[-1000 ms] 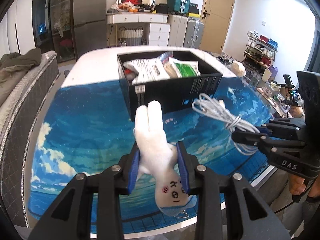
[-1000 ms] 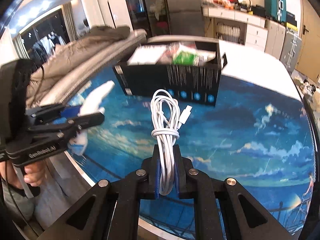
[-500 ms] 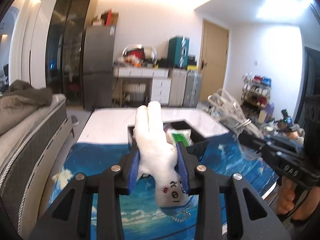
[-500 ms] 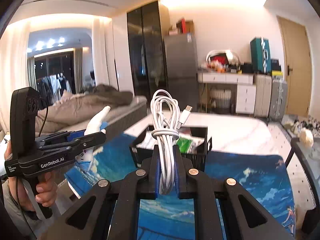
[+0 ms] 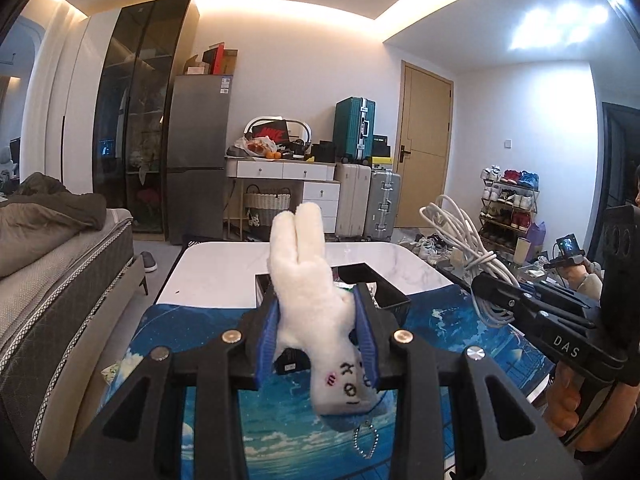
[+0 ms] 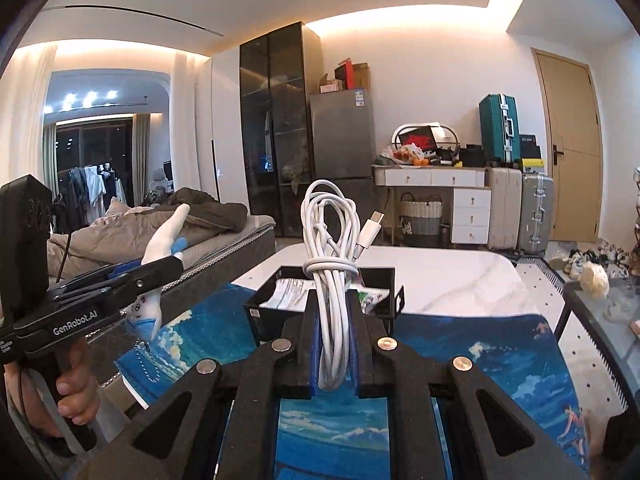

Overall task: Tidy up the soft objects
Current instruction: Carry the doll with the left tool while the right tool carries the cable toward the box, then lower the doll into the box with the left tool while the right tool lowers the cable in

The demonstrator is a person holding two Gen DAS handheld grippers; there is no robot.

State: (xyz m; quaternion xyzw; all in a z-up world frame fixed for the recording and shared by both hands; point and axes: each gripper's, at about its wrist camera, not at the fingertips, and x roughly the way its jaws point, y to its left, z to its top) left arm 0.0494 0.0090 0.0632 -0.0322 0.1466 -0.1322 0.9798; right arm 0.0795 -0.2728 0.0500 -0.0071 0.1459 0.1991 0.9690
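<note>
My left gripper (image 5: 316, 320) is shut on a white plush rabbit (image 5: 310, 280), held upside down with its ears up and its face and bead chain hanging below. My right gripper (image 6: 334, 340) is shut on a coiled white USB cable (image 6: 330, 248). Both are raised above the table, side by side. The rabbit (image 6: 160, 248) and left gripper (image 6: 116, 292) show at the left of the right wrist view; the cable (image 5: 460, 236) and right gripper (image 5: 532, 312) show at the right of the left wrist view. A black open box (image 6: 260, 312) with packets stands ahead on the table.
The table has a blue sky-print mat (image 6: 480, 352) in front and a bare white marble top (image 6: 440, 276) behind the box. A bed (image 5: 60, 272) runs along the left. A glass side table (image 6: 600, 312) stands at the right. Fridge, drawers and suitcases line the far wall.
Both grippers have risen and tilted up from the table, carrying the rabbit and the cable. The views now look across the room, with the box lower and farther.
</note>
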